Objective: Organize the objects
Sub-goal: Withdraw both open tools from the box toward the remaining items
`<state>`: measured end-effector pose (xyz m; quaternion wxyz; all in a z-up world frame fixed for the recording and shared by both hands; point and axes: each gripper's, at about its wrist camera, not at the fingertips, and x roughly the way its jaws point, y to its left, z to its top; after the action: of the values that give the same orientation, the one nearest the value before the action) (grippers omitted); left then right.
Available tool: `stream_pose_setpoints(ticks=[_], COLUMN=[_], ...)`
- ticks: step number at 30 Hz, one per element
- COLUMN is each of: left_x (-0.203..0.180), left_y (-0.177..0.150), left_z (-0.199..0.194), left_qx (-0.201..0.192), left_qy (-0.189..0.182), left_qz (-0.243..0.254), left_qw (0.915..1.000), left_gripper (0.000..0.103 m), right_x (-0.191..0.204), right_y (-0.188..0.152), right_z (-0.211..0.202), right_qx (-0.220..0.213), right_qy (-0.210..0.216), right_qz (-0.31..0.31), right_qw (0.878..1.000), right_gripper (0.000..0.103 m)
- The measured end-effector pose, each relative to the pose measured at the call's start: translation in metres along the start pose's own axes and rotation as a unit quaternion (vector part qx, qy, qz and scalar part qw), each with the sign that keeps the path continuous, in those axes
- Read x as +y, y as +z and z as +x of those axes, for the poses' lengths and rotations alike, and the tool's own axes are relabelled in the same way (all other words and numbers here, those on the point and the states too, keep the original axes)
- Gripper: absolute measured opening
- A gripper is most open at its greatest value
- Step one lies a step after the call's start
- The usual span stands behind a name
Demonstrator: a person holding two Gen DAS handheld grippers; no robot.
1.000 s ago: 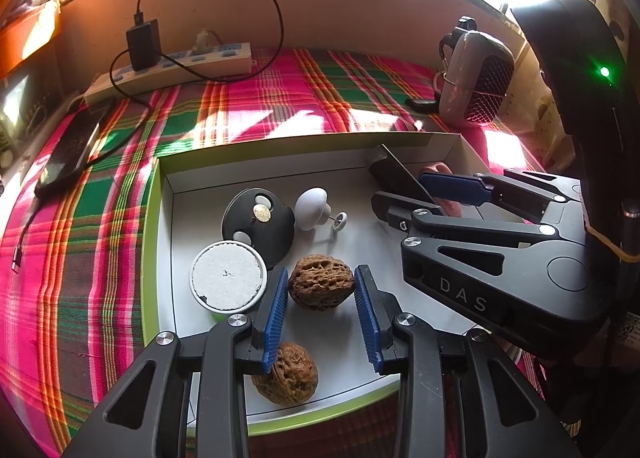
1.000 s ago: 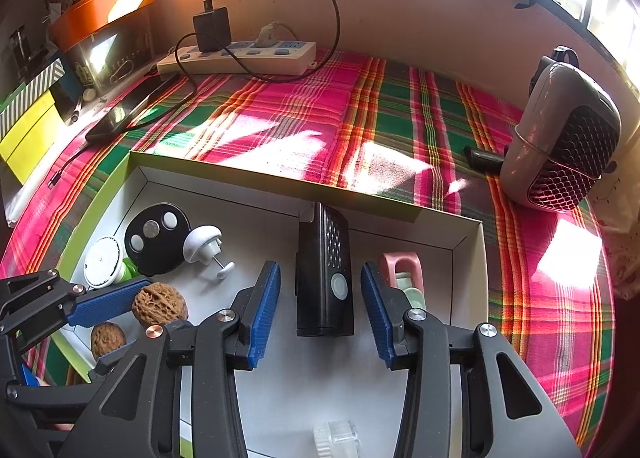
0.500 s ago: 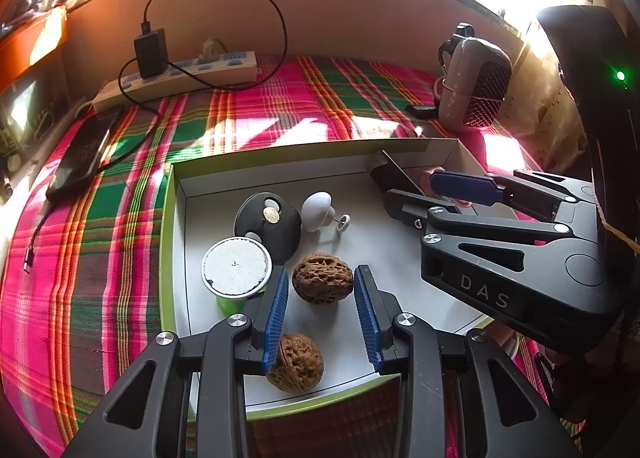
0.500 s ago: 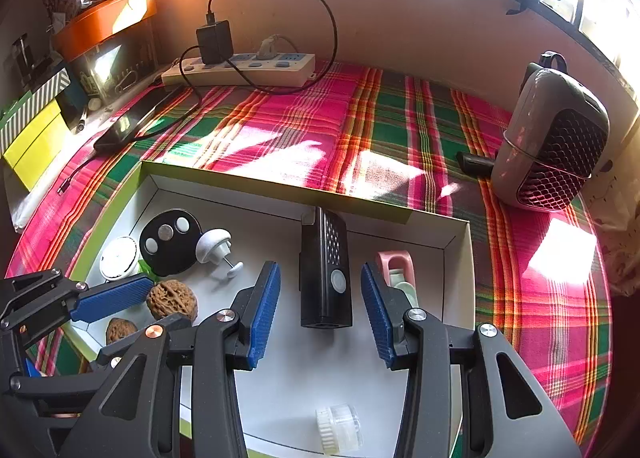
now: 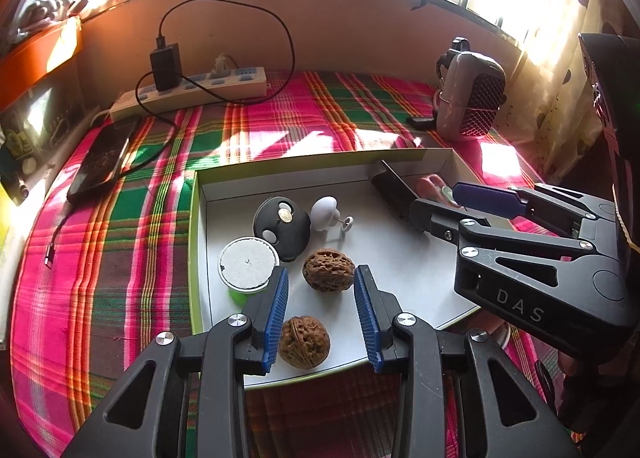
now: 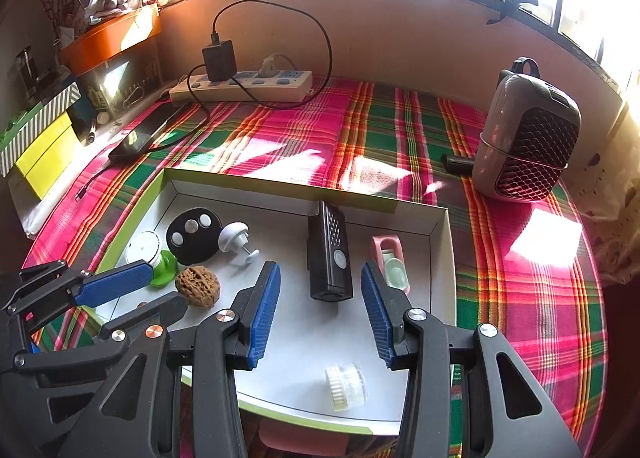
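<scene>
On the plaid cloth [image 6: 376, 130] sits a shallow white box lid with a green rim [image 6: 439, 242], and at its left end the left gripper [image 5: 320, 282] hangs above it with its blue pads spread, gripping nothing, one walnut [image 5: 328, 275] lying between its fingertips and a second walnut [image 5: 304, 342] nearer the lid's front edge. Beside them are a white-capped green tub [image 5: 248, 269], a black disc with round buttons [image 5: 282, 223] and a white knob hook [image 5: 329, 213]. Further right the right gripper [image 6: 320, 290] is likewise spread and empty over a black remote [image 6: 329, 254], with a pink holder [image 6: 391, 262] just beside it, a small clear ribbed cap [image 6: 345, 381] near the front, and a grey mesh-fronted heater [image 6: 526, 138] out on the cloth.
</scene>
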<state>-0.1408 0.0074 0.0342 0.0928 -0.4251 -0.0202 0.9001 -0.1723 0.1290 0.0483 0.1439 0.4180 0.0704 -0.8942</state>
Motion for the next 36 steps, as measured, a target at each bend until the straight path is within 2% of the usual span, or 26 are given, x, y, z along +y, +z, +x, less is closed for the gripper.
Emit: stream_pose_setpoints(ticks=[12,19,36], left_x=[0.000,0.002,-0.008], left_y=[-0.007,-0.015,-0.041], left_z=[-0.018,-0.037,-0.044], left_qx=[-0.017,-0.034,-0.025], left_qy=[0.006,-0.002,-0.032], left_qz=[0.000,-0.007,0.003], left_qw=[0.9998,0.9994,0.9992], left_gripper=[0.032,0.032,0.032], right_x=[0.000,-0.002,-0.017], right_y=[-0.015,-0.035,-0.084], right_z=[-0.027,-0.044,-0.066], right_qx=[-0.019,-0.028,-0.022], right_qy=[-0.007,-0.011,-0.047], right_qz=[0.018,0.032,0.071], right_qw=[1.000,0.999,0.996], right_gripper=[0.044,0.044,0.044])
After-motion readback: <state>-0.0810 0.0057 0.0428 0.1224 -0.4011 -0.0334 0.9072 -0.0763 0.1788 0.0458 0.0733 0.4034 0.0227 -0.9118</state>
